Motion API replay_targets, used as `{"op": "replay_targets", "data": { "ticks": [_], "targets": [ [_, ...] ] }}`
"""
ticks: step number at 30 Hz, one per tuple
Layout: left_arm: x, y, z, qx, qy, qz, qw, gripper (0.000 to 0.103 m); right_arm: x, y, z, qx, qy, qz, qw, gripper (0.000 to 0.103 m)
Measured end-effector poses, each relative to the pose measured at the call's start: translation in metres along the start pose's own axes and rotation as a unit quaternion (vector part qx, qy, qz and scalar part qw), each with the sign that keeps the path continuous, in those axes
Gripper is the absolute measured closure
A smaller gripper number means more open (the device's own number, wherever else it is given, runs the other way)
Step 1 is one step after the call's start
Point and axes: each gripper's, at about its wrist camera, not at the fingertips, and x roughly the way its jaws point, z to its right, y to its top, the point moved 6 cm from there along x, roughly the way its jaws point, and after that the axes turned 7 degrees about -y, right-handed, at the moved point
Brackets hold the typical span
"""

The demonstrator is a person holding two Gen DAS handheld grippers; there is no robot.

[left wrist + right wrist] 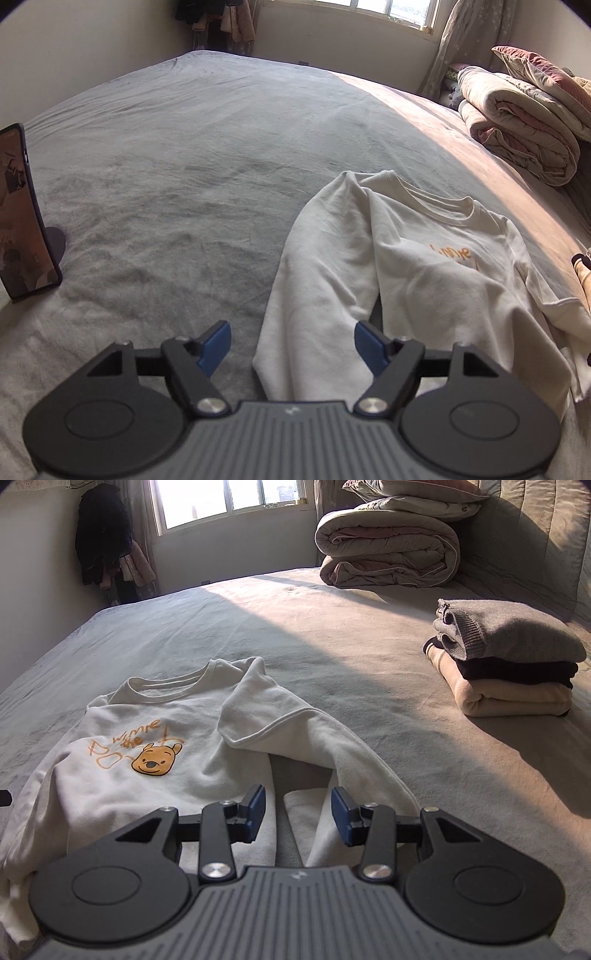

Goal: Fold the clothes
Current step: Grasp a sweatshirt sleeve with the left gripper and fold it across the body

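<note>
Jaws of the left hand-held gripper (291, 347) stand wide over a sleeve; the right hand-held gripper (298, 818) is narrower, both empty. Sweatshirt (147, 746) lies soft and light near the bed's (184, 147) front edge; cuffs suit pinching. Only the right view shows the folded stack (509, 657).

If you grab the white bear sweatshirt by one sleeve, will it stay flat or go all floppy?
Probably floppy: the white sweatshirt already lies wrinkled, its sleeve draped and creased over the bed. Lifted by one sleeve, the rest would likely sag and trail. It looks like thick, soft cloth, so it should not slip easily from the pads.
</note>
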Motion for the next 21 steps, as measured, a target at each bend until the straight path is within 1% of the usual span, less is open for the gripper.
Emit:
{"op": "replay_targets", "data": {
  "ticks": [1,3,4,6,7,9,11,15,18,21],
  "targets": [
    [0.0,-0.005,-0.002,-0.006,-0.004,-0.001,1.0,0.028,-0.002,-0.002,0.003,-0.001,0.005,0.001,1.0,0.059],
    [0.001,-0.018,-0.006,-0.017,-0.019,-0.003,0.9997,0.027,-0.009,-0.007,0.011,0.0,0.024,0.018,1.0,0.058],
    [0.002,-0.025,-0.009,-0.021,-0.028,-0.005,0.9994,0.027,-0.01,-0.009,0.014,0.0,0.028,0.019,0.999,0.055],
    [0.006,-0.039,-0.014,-0.024,-0.04,-0.006,0.9989,0.027,-0.009,-0.008,0.019,-0.007,0.01,-0.004,1.0,0.054],
    [0.007,-0.043,-0.016,-0.021,-0.041,-0.005,0.9989,0.027,-0.01,-0.007,0.02,-0.01,0.009,-0.008,1.0,0.054],
    [0.005,-0.043,-0.014,-0.008,-0.044,-0.003,0.999,0.027,-0.013,-0.009,0.023,-0.014,0.015,-0.016,1.0,0.053],
    [0.003,-0.045,-0.014,-0.005,-0.058,-0.006,0.9983,0.027,-0.016,-0.014,0.025,-0.014,0.029,-0.026,0.999,0.047],
    [-0.002,-0.05,-0.019,-0.018,-0.081,-0.012,0.9965,0.027,-0.014,-0.023,0.03,-0.021,0.014,-0.046,0.999,0.047],
    [-0.004,-0.051,-0.019,-0.019,-0.092,-0.02,0.9954,0.029,-0.009,-0.025,0.032,-0.012,0.02,-0.055,0.998,0.047],
    [-0.003,-0.052,-0.022,-0.022,-0.085,-0.023,0.9958,0.037,0.002,-0.028,0.034,-0.003,0.01,-0.061,0.998,0.047]
  ]
}}
